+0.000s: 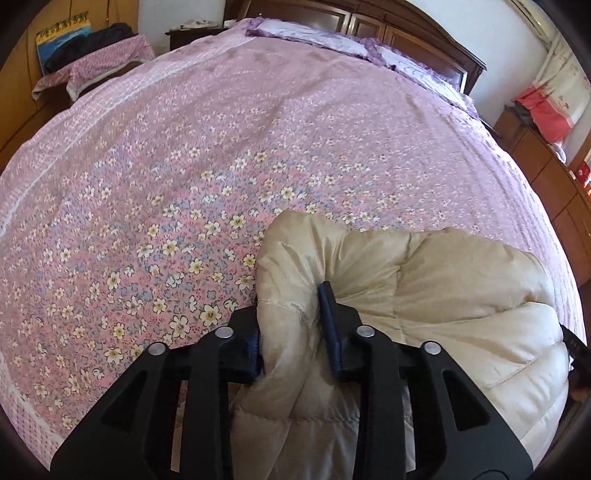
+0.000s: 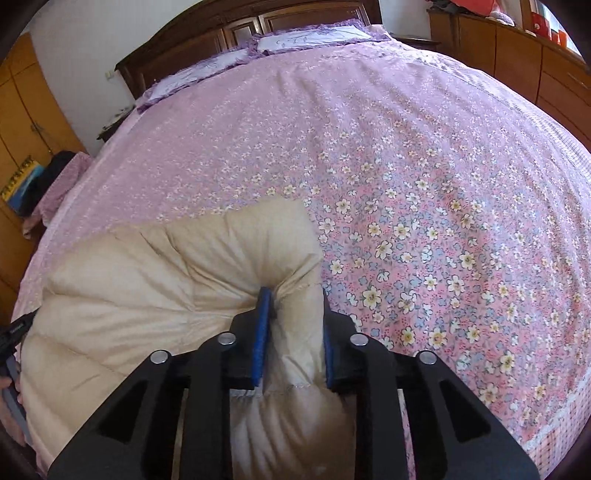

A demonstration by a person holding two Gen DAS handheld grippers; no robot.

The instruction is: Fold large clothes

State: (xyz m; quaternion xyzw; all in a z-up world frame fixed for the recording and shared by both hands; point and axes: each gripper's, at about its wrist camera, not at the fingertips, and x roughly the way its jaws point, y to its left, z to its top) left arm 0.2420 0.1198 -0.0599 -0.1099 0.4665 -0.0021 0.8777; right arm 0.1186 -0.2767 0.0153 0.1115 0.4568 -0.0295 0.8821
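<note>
A cream quilted puffer jacket lies bunched at the near edge of the bed. My left gripper is shut on a thick fold at the jacket's left end, and its blue pads press into the padding. In the right wrist view the same jacket spreads to the left, and my right gripper is shut on a puffy fold at its right end, squeezed between the blue pads. The other gripper's black tip shows at the far edge of each view.
The bed carries a pink floral bedspread with lilac pillows by a dark wooden headboard. A chair with draped cloth stands left of the bed. Wooden cabinets run along the right side.
</note>
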